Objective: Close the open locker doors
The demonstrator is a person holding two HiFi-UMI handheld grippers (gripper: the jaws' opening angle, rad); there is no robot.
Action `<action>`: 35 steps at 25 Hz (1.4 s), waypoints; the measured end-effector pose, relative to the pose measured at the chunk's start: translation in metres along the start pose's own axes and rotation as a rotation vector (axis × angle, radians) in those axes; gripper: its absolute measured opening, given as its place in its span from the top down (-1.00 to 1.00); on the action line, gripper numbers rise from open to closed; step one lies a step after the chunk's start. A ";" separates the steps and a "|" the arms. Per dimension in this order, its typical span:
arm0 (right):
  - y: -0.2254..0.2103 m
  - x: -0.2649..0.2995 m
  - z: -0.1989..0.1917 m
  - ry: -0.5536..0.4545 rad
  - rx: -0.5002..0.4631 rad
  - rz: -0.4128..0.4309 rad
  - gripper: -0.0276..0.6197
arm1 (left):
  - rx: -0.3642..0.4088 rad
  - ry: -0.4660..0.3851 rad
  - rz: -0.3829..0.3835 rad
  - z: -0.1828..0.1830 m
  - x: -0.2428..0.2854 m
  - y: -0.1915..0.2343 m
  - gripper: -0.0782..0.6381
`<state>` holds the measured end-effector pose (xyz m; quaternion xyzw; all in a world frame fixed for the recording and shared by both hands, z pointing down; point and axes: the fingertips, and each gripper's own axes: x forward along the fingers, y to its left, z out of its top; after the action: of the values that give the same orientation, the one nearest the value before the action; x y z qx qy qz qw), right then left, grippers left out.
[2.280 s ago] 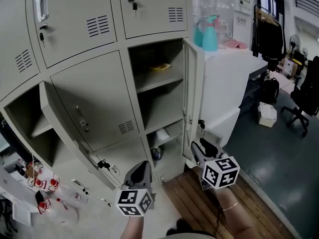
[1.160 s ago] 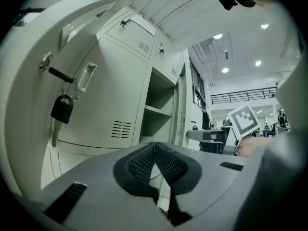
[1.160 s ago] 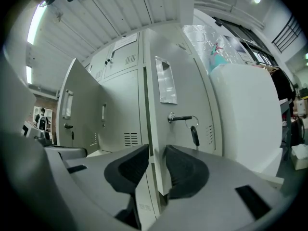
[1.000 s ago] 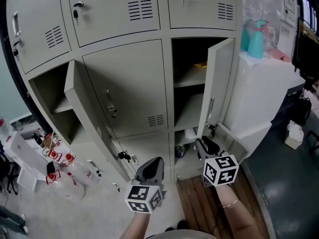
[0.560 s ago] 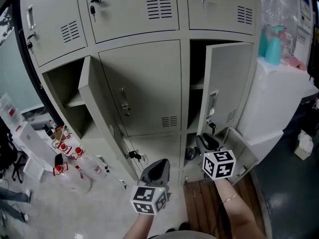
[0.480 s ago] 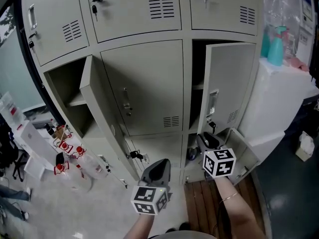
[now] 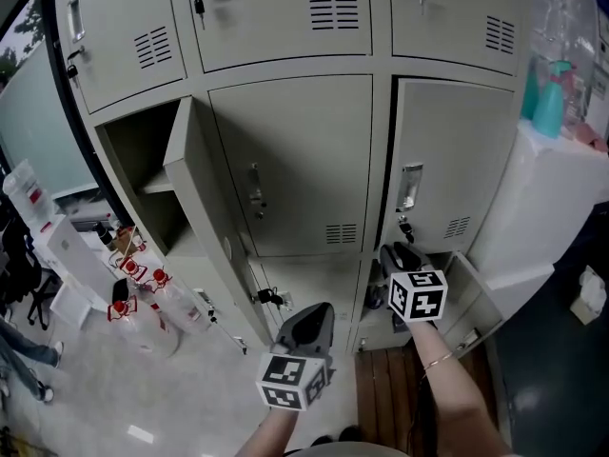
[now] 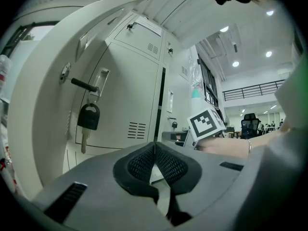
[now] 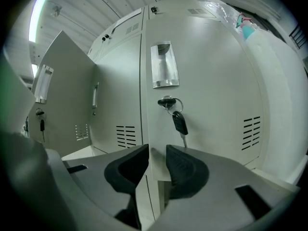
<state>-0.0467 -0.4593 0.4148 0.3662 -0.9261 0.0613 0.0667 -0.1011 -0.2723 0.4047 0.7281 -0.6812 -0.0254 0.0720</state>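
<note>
The step in hand looks like shutting the middle-right grey metal locker door. It stands almost flush, with only a dark slit at its free edge. The right gripper has its fingers around the lower corner of that edge and seems to pinch it. The next move, I judge, calls for letting go of that edge and pressing the panel home. The left gripper has its fingers pressed together on nothing, beside a swung-out lower-left door with a dark key hanging from its lock. By my count three doors remain open: the wide-open middle-left door, that lower-left one and, apparently, a lower-right door. The three top doors and the middle-centre door are closed. There are two grippers.
</note>
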 end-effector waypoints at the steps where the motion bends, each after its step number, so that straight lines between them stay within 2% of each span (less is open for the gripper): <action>1: 0.000 0.004 -0.001 0.005 -0.006 -0.001 0.61 | 0.000 0.001 0.002 0.000 0.000 0.000 0.73; 20: -0.005 0.041 -0.008 0.092 -0.096 -0.037 0.62 | -0.012 0.022 0.018 -0.006 -0.003 0.009 0.73; 26: 0.003 0.018 -0.002 0.062 -0.077 -0.033 0.62 | -0.005 0.030 -0.015 -0.007 -0.004 0.002 0.73; 35: 0.010 -0.057 -0.010 0.018 -0.038 -0.058 0.64 | -0.004 0.046 -0.080 -0.013 0.001 -0.014 0.73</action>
<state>-0.0114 -0.4126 0.4145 0.3909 -0.9155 0.0448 0.0837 -0.0857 -0.2720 0.4159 0.7549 -0.6497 -0.0132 0.0881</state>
